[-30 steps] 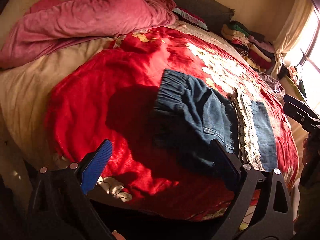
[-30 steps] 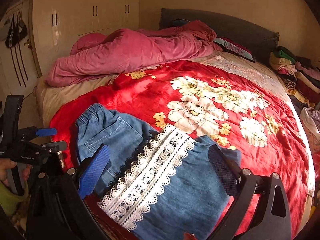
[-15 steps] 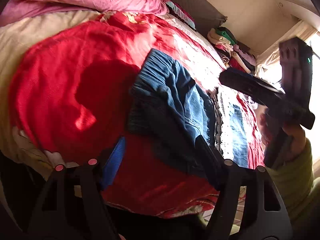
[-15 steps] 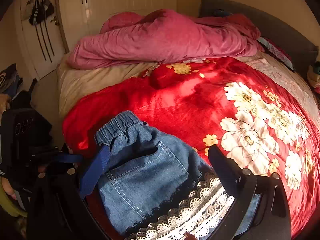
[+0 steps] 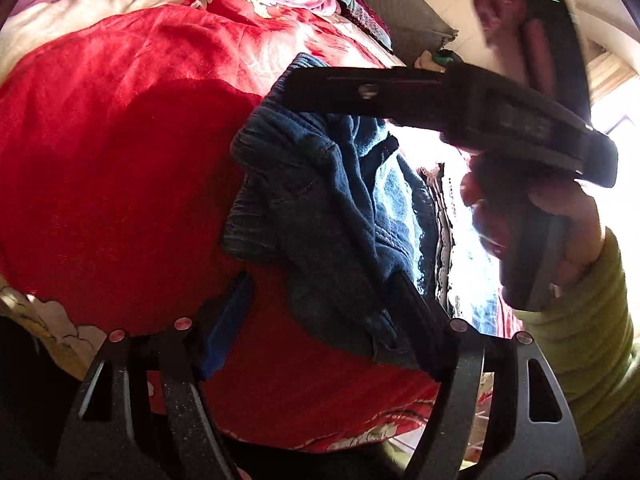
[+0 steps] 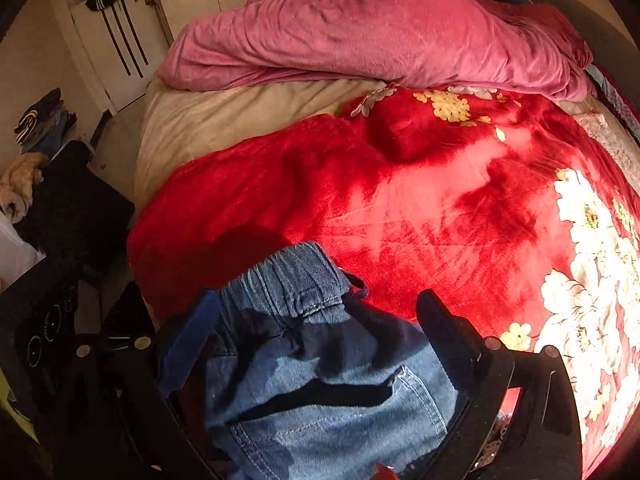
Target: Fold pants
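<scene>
Since a second ago the right gripper [image 6: 320, 344] has swung over the denim pants [image 6: 320, 380] bunched on the red blanket [image 6: 400, 208], fingers wide astride their waistband, blocking the left gripper [image 5: 320, 312], whose half-open fingers just narrowed, gripping nothing.

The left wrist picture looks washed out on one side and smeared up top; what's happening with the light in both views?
Left wrist view: sunlight blows out the area beside the denim pants, and the right claw and its hand are motion-blurred. Right wrist view: sharper, warm light on the red blanket; claw shadows cross the pants; fisheye bends the edges.
</scene>
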